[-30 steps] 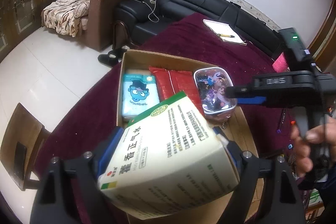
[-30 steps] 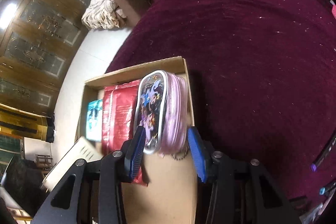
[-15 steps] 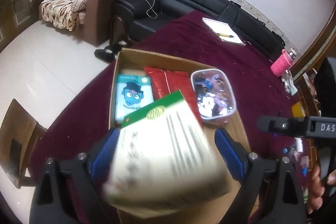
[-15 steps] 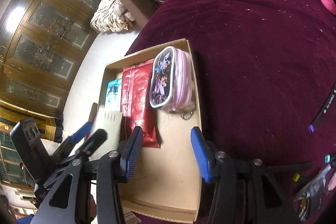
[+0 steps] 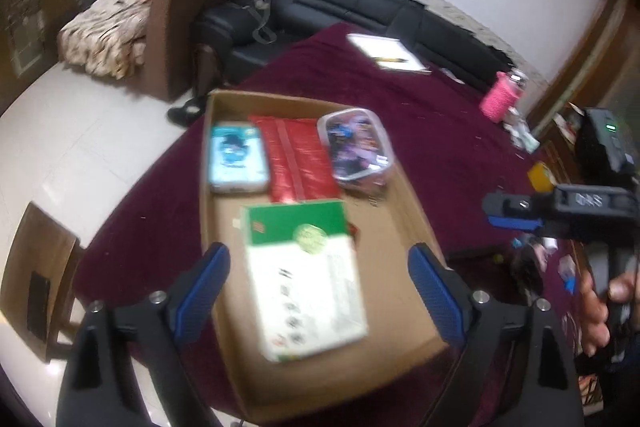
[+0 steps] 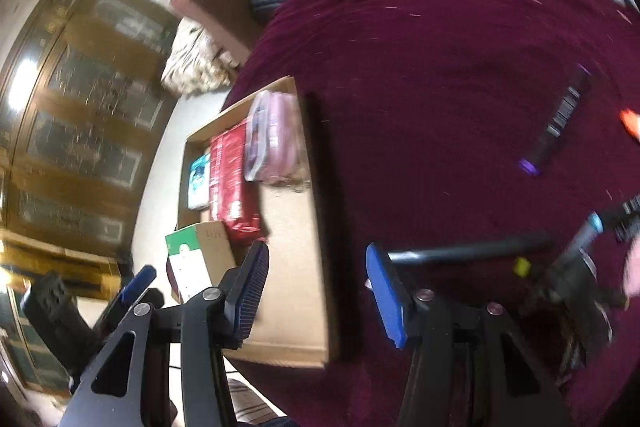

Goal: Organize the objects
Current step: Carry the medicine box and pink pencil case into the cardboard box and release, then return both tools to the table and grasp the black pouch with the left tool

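In the left wrist view, the left gripper [image 5: 318, 291] stands at the bottom of the frame with its blue pads wide apart and nothing between them; the green and white medicine box [image 5: 306, 283] lies flat on the floor of the cardboard box [image 5: 404, 227], in the gap between the pads but touching neither of them; its green end points to the upper part of the frame. Further up in the cardboard box, three things lie side by side in a row: a light blue packet with a cartoon face [image 5: 238, 157] at the left, a red packet [image 5: 298, 159] in the middle, and a pink pencil case with cartoon print [image 5: 356, 147] at the right; the red packet touches both neighbours. The cardboard box rests on a dark red tablecloth [image 5: 440, 131]; a notepad with a pen [image 5: 386, 53] lies on it in the upper middle of the frame, and a pink bottle [image 5: 500, 97] stands at the upper right. The right gripper [image 5: 516, 213] shows at the right edge, held by a hand [image 5: 600, 307].

In the right wrist view, the right gripper [image 6: 316, 285] is at the bottom with its blue pads wide apart and empty, over the near corner of the cardboard box [image 6: 296, 291]; the medicine box [image 6: 196, 259] is at the lower left of the frame, inside the cardboard box; a purple-capped marker [image 6: 556, 127] lies on the cloth at the right; this picture is blurred.
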Available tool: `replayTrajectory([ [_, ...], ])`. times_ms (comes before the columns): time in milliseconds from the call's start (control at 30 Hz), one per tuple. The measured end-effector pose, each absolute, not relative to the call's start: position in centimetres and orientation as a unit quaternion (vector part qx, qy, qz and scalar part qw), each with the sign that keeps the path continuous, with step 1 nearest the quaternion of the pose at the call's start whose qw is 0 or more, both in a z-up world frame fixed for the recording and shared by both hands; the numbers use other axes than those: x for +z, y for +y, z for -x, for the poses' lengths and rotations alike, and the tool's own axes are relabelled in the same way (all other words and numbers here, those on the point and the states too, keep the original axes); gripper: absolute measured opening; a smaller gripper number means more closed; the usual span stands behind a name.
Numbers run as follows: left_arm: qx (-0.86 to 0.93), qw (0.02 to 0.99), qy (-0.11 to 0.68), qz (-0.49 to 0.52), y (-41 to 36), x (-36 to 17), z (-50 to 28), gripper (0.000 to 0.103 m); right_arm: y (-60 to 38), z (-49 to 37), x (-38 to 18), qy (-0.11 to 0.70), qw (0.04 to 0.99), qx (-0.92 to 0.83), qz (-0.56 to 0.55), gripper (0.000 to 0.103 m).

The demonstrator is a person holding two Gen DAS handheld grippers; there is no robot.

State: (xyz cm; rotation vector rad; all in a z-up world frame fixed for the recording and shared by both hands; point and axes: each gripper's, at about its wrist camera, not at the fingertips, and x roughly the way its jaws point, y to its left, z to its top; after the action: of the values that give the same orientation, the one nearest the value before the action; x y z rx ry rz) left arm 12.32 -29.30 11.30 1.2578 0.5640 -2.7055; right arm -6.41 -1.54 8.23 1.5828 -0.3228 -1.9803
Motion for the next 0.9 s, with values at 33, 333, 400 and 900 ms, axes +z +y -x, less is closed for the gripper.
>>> replayTrajectory([
  [33, -0.894, 0.044, 0.181, -0.408, -28.6, 11.6, -12.6, 0.077, -0.3, 6.3, 8.1, -0.133, 0.280, -0.742, -0.594, 0.057],
  [333, -0.845, -0.114, 0.177, -0.492, -24.1, 8.1, -10.3, 0.072, 5.9, 5.0, 7.2, -0.188, 0.226, -0.747, -0.596, 0.058],
  [400, -0.841, -0.112, 0.164, -0.504, -23.8, 7.0, -9.9, 0.072, 6.7, 4.7, 7.1, -0.192, 0.220, -0.748, -0.596, 0.059],
  [900, -0.845, -0.059, 0.216, -0.485, -26.0, 7.7, -8.5, 0.070, 12.8, 3.7, 7.3, -0.224, 0.179, -0.769, -0.572, 0.060],
])
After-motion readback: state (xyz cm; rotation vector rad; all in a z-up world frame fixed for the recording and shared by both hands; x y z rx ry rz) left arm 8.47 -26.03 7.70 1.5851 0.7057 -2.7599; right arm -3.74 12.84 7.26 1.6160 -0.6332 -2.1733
